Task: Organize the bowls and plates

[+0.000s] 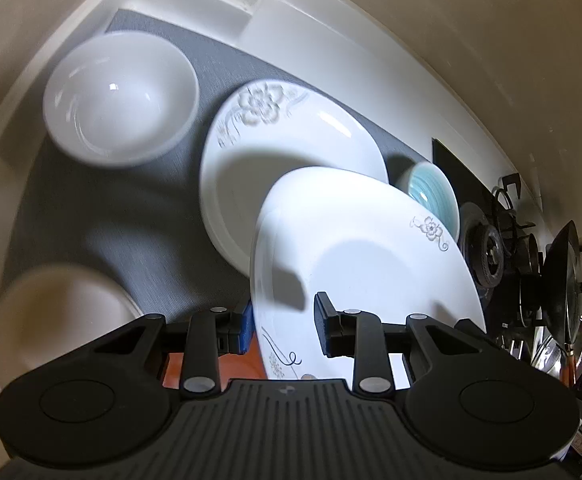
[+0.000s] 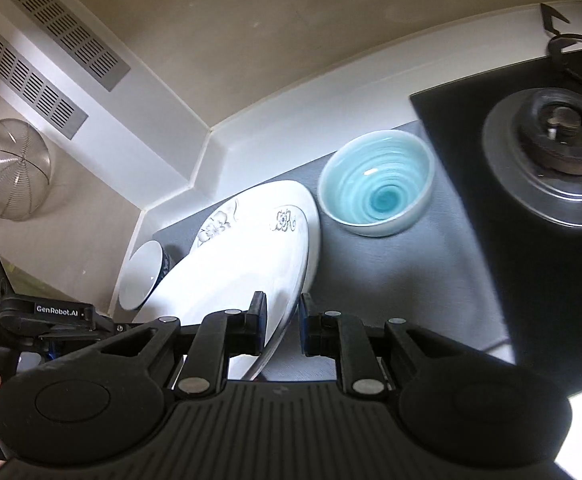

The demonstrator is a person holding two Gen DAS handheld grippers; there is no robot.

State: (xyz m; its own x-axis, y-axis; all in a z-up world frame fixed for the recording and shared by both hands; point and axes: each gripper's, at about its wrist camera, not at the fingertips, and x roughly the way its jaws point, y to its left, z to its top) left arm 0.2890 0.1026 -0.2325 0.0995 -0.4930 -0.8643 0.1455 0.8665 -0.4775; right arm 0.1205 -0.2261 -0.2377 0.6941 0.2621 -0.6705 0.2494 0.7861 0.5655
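Observation:
A white plate with a small flower print (image 1: 371, 256) is tilted up above a second white flowered plate (image 1: 291, 140) lying on the grey mat (image 1: 91, 208). My left gripper (image 1: 283, 330) is shut on the tilted plate's near rim. In the right wrist view the same tilted plate (image 2: 243, 256) sits between the jaws of my right gripper (image 2: 283, 326), which is shut on its right rim. A white bowl (image 1: 121, 100) stands at the back left. A turquoise bowl (image 2: 375, 184) stands right of the plates; it also shows in the left wrist view (image 1: 431, 192).
A gas hob with burner (image 2: 559, 136) lies to the right on black glass. A pan and lids (image 1: 563, 272) stand at the far right. Another pale bowl (image 1: 59, 316) is blurred at the near left. White wall ledge (image 1: 291, 20) bounds the mat behind.

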